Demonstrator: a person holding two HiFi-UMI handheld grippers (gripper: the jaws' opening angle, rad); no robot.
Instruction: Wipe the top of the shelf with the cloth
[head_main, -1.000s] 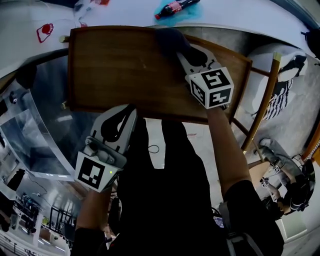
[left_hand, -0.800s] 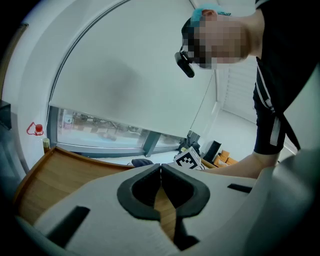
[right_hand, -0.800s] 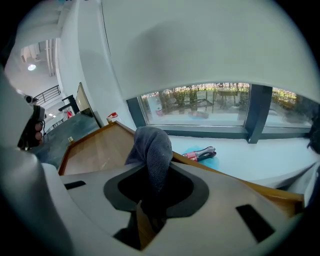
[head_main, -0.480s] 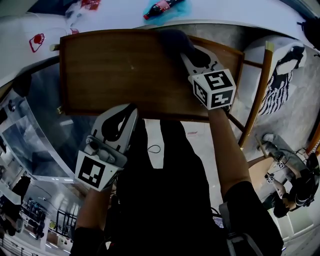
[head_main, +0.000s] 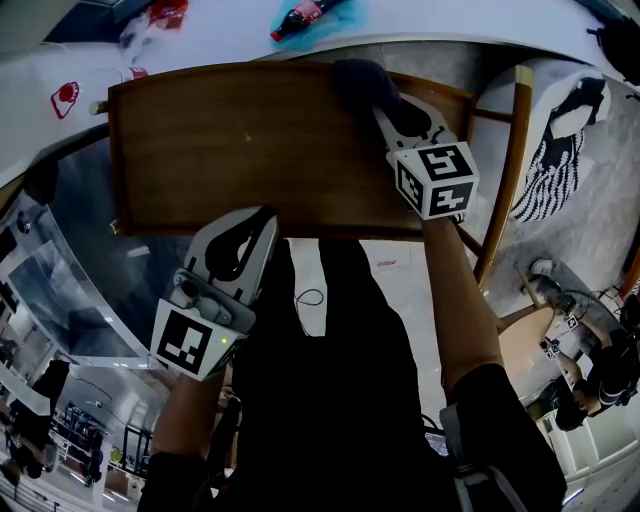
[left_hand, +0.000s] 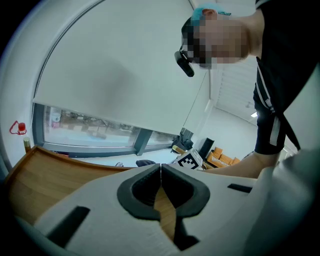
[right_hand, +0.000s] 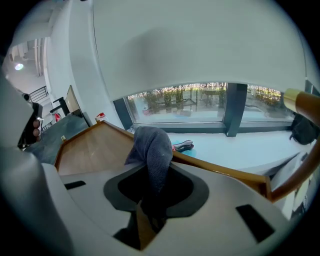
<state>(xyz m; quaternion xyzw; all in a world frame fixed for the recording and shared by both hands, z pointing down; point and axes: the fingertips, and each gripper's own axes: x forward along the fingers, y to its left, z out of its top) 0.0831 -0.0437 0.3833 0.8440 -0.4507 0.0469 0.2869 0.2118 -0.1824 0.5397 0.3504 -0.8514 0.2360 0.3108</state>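
wooden shelf (left_hand: 42, 175), hand-held gripper (left_hand: 160, 169) closed above it

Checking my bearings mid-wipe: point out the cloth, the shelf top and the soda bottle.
cloth (right_hand: 152, 150), right gripper view, its hanging fold.
shelf top (head_main: 230, 150), head view, bare wood mid-board.
soda bottle (head_main: 303, 15), head view, its middle.

- Left gripper (head_main: 262, 216): pale grey shell, black pads (left_hand: 136, 200), small green light (head_main: 219, 343) beside its black-and-white marker cube (head_main: 190, 345).
- Right gripper (head_main: 388, 108): same grey shell, white cube (head_main: 438, 178) with black squares.
- Black clothing (head_main: 320, 380), short dark sleeves (head_main: 500, 430).
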